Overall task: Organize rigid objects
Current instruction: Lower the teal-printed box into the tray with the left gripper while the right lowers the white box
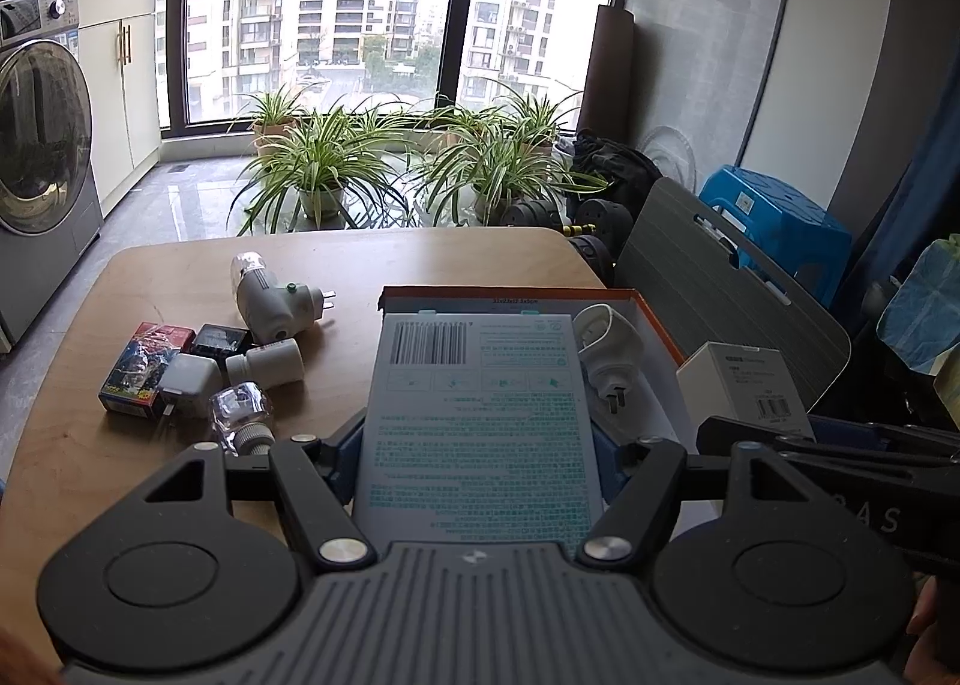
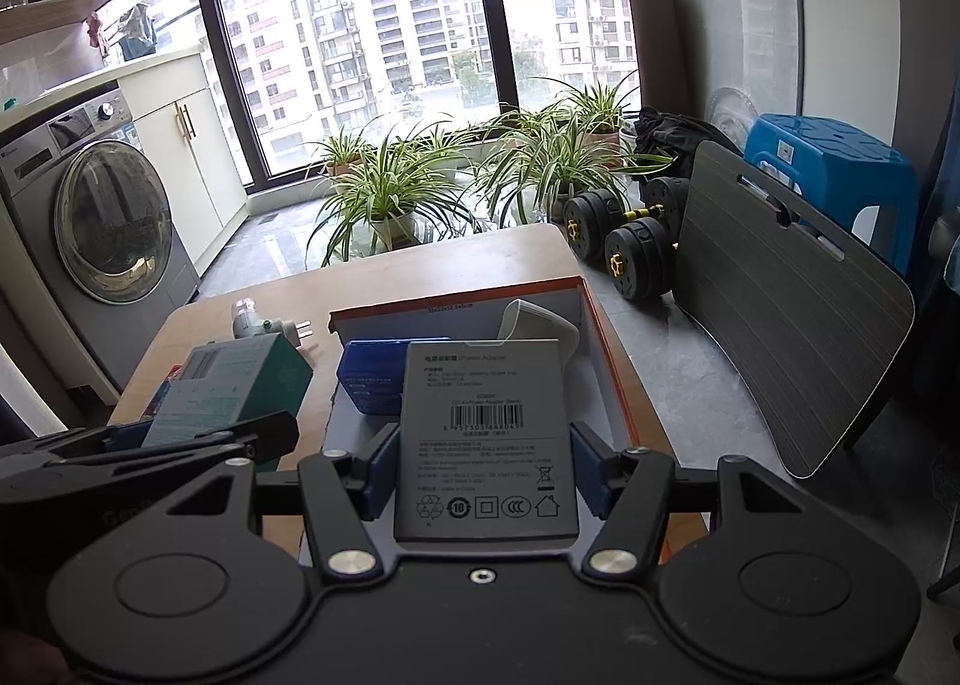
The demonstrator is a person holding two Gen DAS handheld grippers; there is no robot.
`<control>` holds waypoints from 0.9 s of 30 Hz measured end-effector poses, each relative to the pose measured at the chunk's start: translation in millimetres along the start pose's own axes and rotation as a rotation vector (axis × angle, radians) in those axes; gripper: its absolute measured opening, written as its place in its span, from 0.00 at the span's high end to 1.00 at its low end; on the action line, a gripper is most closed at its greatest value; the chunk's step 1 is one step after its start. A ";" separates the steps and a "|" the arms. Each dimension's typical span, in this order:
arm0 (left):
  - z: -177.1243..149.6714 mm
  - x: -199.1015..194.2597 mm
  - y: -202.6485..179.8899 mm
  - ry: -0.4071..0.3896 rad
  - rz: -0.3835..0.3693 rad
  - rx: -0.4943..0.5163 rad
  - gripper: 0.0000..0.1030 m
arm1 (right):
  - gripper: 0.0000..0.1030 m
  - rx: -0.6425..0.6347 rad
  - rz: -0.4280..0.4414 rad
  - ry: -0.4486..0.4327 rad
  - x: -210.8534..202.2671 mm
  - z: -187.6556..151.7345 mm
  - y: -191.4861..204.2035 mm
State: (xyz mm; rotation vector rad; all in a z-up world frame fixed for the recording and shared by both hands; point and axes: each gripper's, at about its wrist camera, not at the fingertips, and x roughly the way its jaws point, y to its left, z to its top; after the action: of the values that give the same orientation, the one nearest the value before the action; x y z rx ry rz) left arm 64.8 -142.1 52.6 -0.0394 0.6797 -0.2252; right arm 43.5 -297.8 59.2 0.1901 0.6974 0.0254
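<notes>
Mid-load: L gripper (image 1: pixel 480 445) clamps teal box (image 1: pixel 477 421), R gripper (image 2: pixel 483 469) clamps grey box (image 2: pixel 486 439), both over tray (image 2: pixel 606 361). Next: lower, release in free tray spots.

Black linkage arms, silver rivets, blue-padded fingers (image 2: pixel 588 466), ribbed grey housing.

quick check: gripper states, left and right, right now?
Left gripper: shut on the teal-printed box.
Right gripper: shut on the grey power adapter box.
</notes>
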 end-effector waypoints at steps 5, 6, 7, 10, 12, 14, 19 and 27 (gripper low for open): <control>-0.7 0.9 0.8 0.006 0.000 -0.004 0.30 | 0.31 0.000 -0.001 0.002 0.9 -0.2 -0.2; -0.9 0.9 0.8 0.006 0.000 -0.004 0.30 | 0.31 0.001 -0.001 0.002 0.8 -0.1 -0.1; -1.4 0.7 1.1 0.007 0.000 -0.004 0.30 | 0.31 0.000 -0.001 0.002 1.5 -0.7 -0.3; -2.0 1.3 0.8 0.010 0.000 -0.006 0.30 | 0.31 -0.001 -0.001 0.003 1.8 -0.7 -0.4; -2.4 1.3 0.6 0.011 0.000 -0.005 0.30 | 0.31 0.001 -0.001 0.003 1.7 -0.6 -0.4; -2.6 1.7 0.7 0.012 0.000 -0.007 0.30 | 0.31 0.000 0.000 0.003 1.7 -0.6 -0.2; -4.3 2.6 0.9 0.017 0.000 -0.008 0.30 | 0.31 -0.001 -0.001 0.004 1.9 -0.6 -0.2; -5.6 3.1 1.6 0.022 0.001 -0.011 0.30 | 0.31 -0.001 0.000 0.005 3.3 -1.4 -0.1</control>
State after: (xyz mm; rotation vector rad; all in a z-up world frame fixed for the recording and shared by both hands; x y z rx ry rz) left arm 64.0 -141.0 46.2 -0.0472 0.7033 -0.2209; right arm 45.1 -297.4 56.0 0.1892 0.7026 0.0264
